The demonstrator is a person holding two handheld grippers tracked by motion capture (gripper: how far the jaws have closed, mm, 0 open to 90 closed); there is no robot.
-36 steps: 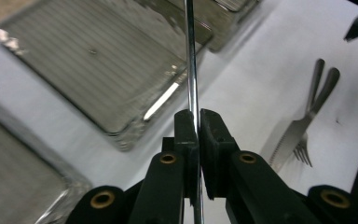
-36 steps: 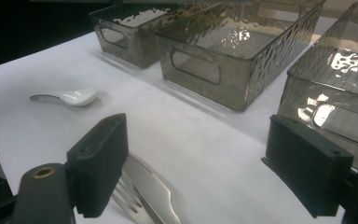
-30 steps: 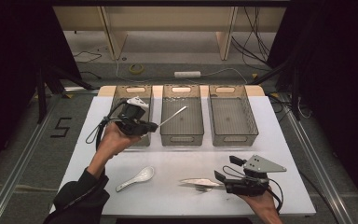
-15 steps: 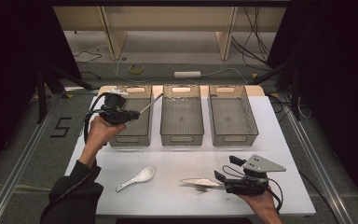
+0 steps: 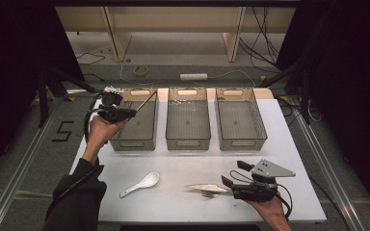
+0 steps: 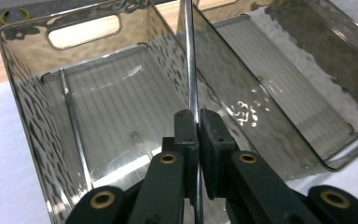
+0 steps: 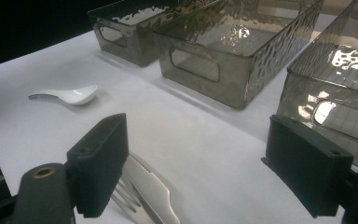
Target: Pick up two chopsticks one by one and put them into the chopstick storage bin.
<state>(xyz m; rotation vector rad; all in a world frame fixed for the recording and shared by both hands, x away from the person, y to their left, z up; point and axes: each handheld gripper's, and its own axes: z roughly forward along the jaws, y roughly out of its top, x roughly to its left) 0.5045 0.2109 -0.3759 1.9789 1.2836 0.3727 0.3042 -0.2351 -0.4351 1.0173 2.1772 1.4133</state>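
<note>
My left gripper [image 5: 131,113] hovers at the left rim of the left smoky plastic bin [image 5: 132,143], shut on a thin metal stick [image 5: 147,100] that slants up over that bin. In the left gripper view the pads [image 6: 185,126] pinch the stick [image 6: 189,56], and a second metal stick [image 6: 72,126] lies on the bin floor. My right gripper [image 5: 233,174] rests low at the table's front right, open. Its jaws [image 7: 200,154] stand wide just behind a table knife [image 5: 207,188] and a fork [image 5: 209,195], touching neither.
A white ceramic spoon [image 5: 142,184] lies on the white table [image 5: 173,211] near the front left. The middle bin [image 5: 188,143] and the right bin [image 5: 243,143] stand in a row beside the left one. Cables and floor rails lie beyond the table.
My left hand has carried the stick leftward, from near the middle bin to the left bin's left rim. The right gripper has stayed put.
</note>
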